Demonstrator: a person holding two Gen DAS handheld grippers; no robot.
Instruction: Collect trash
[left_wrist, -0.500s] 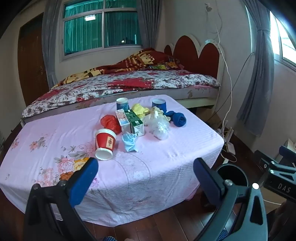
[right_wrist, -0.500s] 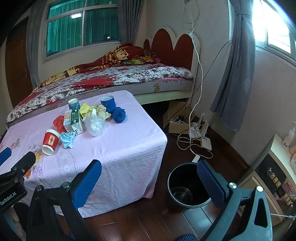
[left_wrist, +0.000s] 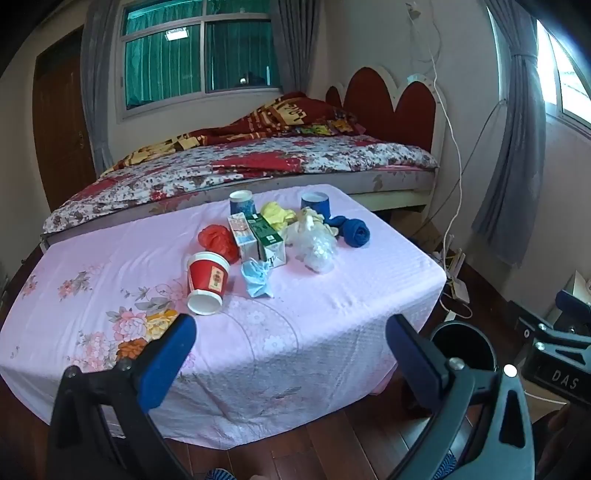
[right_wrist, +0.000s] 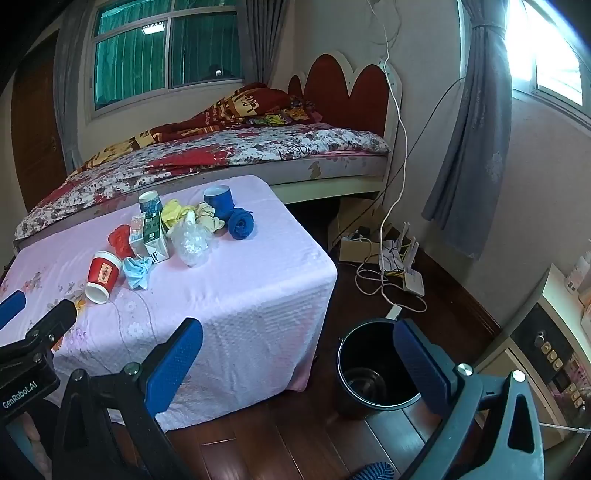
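You hold the left gripper (left_wrist: 290, 338) tilted down over the near edge of the table (left_wrist: 332, 332), fingers wide and empty. The trash, with a red cup (left_wrist: 207, 282) on its side, lies far in the middle. Your right gripper (right_wrist: 297, 343), also wide and empty, hangs beside the table's right edge, above the black bin (right_wrist: 354, 354) on free floor

On the table (left_wrist: 332, 314) lie three paper cups: one red (left_wrist: 207, 282) at 8 o'clock of the heap, two blue (left_wrist: 241, 202) (left_wrist: 314, 205) toward 12. Two cartons (left_wrist: 242, 236) (left_wrist: 267, 240) stand side by side. One bucket (right_wrist: 373, 369) sits on the floor.
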